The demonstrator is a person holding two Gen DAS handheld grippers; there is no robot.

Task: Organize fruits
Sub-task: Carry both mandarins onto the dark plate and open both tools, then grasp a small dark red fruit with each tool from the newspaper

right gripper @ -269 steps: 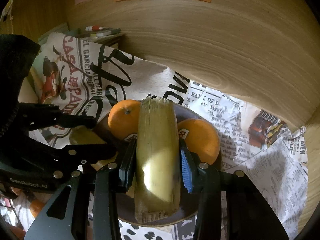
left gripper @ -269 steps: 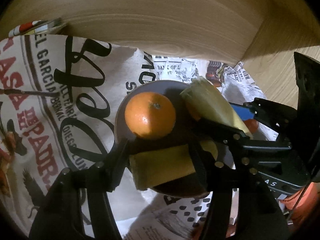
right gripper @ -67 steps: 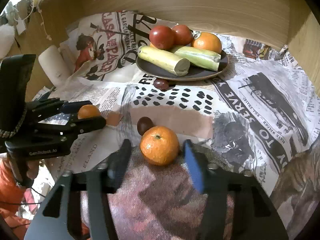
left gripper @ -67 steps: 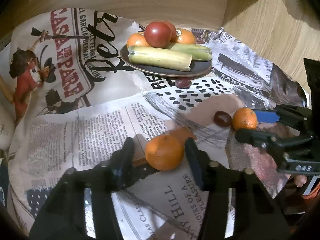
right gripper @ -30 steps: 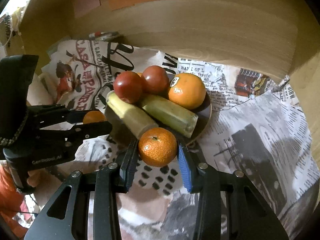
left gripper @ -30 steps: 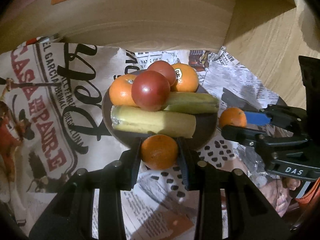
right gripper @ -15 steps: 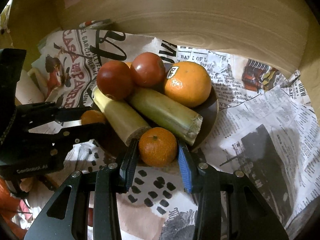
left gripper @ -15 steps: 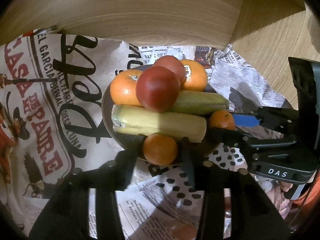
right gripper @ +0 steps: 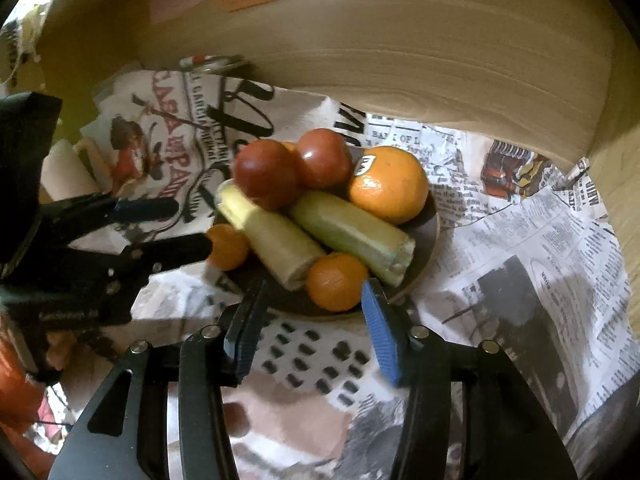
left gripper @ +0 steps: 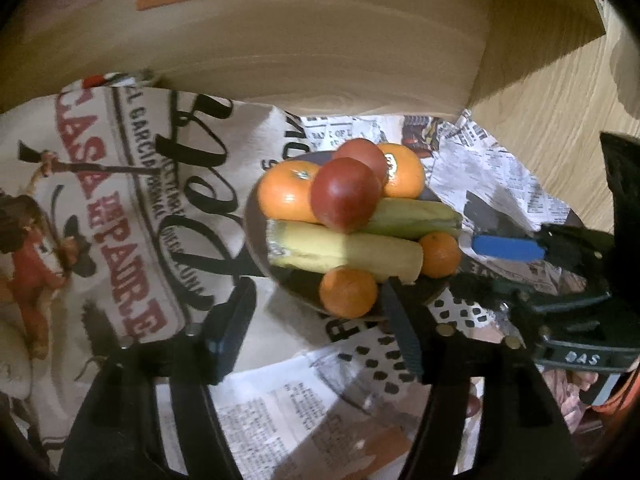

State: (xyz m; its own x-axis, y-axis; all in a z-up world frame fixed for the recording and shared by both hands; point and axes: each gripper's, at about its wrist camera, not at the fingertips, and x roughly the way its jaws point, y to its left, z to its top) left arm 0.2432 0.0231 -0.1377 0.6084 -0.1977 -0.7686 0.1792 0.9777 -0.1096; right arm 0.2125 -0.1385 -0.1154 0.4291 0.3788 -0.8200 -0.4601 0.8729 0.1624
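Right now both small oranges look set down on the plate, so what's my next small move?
Probably draw both tongs straight back. The left tongs and right tongs stand open, each small orange rests free at the plate rim, and a gentle retreat avoids nudging them off.

A dark round plate [right gripper: 430, 216] carries the fruit: two red apples [right gripper: 264, 172] — or perhaps tomatoes, the view is blurred — piled on two pale yellow-green cut stalks [right gripper: 352, 232] lying side by side, a large stickered orange [right gripper: 388, 184] behind, and two small mandarins [right gripper: 336, 280] at the plate's near edge.
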